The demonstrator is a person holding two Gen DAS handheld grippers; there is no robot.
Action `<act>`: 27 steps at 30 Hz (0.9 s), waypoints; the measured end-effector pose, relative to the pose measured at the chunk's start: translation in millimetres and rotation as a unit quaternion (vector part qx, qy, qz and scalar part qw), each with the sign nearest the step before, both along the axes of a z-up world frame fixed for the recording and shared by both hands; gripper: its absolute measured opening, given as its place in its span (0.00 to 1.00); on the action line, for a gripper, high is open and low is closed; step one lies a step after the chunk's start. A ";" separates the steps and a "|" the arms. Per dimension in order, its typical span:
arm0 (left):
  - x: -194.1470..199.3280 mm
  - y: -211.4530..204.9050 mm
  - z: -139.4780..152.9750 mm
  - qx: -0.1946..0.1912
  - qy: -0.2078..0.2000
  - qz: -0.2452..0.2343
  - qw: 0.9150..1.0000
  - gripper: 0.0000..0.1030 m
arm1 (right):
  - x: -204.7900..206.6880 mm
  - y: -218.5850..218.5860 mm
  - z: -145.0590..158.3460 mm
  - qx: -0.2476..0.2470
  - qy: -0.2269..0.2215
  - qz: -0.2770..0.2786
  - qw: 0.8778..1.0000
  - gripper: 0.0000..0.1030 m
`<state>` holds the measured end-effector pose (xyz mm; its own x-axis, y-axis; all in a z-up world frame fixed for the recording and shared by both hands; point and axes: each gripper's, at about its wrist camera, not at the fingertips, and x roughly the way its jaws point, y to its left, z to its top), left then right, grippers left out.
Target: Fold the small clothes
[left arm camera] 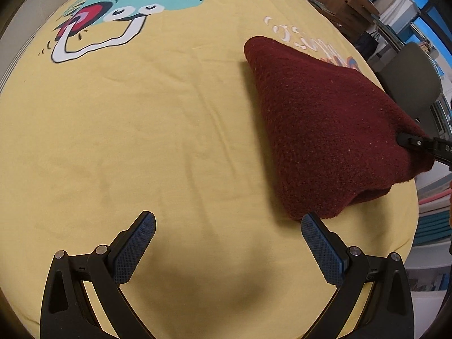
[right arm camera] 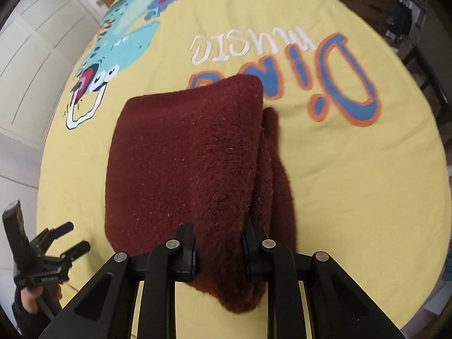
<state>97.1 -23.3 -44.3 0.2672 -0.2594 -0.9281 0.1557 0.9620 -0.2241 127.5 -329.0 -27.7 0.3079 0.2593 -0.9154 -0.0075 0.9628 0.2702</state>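
- Maroon fleece makes up the small garment (right arm camera: 180, 169), which is seen folded into a thick bundle on the yellow printed sheet (left arm camera: 141, 130) covering the bed, toward its near right edge in the left wrist view.
- Its pile is judged soft, light and limp; stacked layers are likely to slump or slide apart if lifted by one point, and the fuzzy surface should give the pads good friction.
- A hold is best taken at a folded edge or corner where all layers can be pinched together, rather than on the loose flap visible at the bundle's right side.
- The right gripper (right arm camera: 217, 251) is seen closed narrowly on the near end of the bundle, with cloth bunched between the jaws and hanging out below them.
- That gripper is held low and roughly level, pointing along the garment toward the printed lettering (right arm camera: 282, 65).
- The left gripper (left arm camera: 227, 243) is held with jaws spread wide and nothing between them, hovering over bare sheet just beside the garment's near left corner.
- Its blue textured pads (left arm camera: 135, 248) are angled downward toward the bed.
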 end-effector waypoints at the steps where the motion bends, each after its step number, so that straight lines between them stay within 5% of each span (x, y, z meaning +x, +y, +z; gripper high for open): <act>1: 0.1 -3.1 0.9 0.000 -0.001 -0.002 1.000 0.99 | -6.9 -4.6 -3.8 -0.007 0.002 -0.002 1.000 0.21; 8: 0.0 -18.7 -0.7 0.001 -0.001 -0.016 1.000 0.99 | -21.9 -18.1 -45.9 -0.006 0.022 -0.022 0.999 0.26; 11: 2.6 -21.3 -2.1 0.009 0.000 -0.014 1.000 0.99 | -22.3 -16.7 -44.6 -0.032 0.018 -0.024 0.999 0.43; 13: 5.5 -24.1 -0.1 0.010 0.000 -0.014 1.000 0.99 | -21.5 -15.4 -41.2 -0.059 0.019 -0.021 0.998 0.65; 22: 48.4 -46.6 20.8 0.012 -0.009 -0.005 1.000 0.99 | -8.1 -15.7 -1.2 -0.041 -0.030 -0.020 0.999 0.86; 25: 66.5 -58.7 22.8 0.007 -0.006 0.003 1.000 0.99 | 9.7 -6.3 -5.1 -0.027 -0.023 -0.015 0.999 1.00; 27: 76.6 -67.3 19.9 0.005 0.000 0.001 1.000 0.99 | 19.3 -2.8 -13.1 -0.019 -0.013 -0.016 1.000 1.00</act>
<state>173.7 -90.5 -24.5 0.2672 -0.2494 -0.9308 0.1528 0.9647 -0.2146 146.8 -331.8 -40.7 0.3394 0.2134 -0.9161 0.0178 0.9723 0.2330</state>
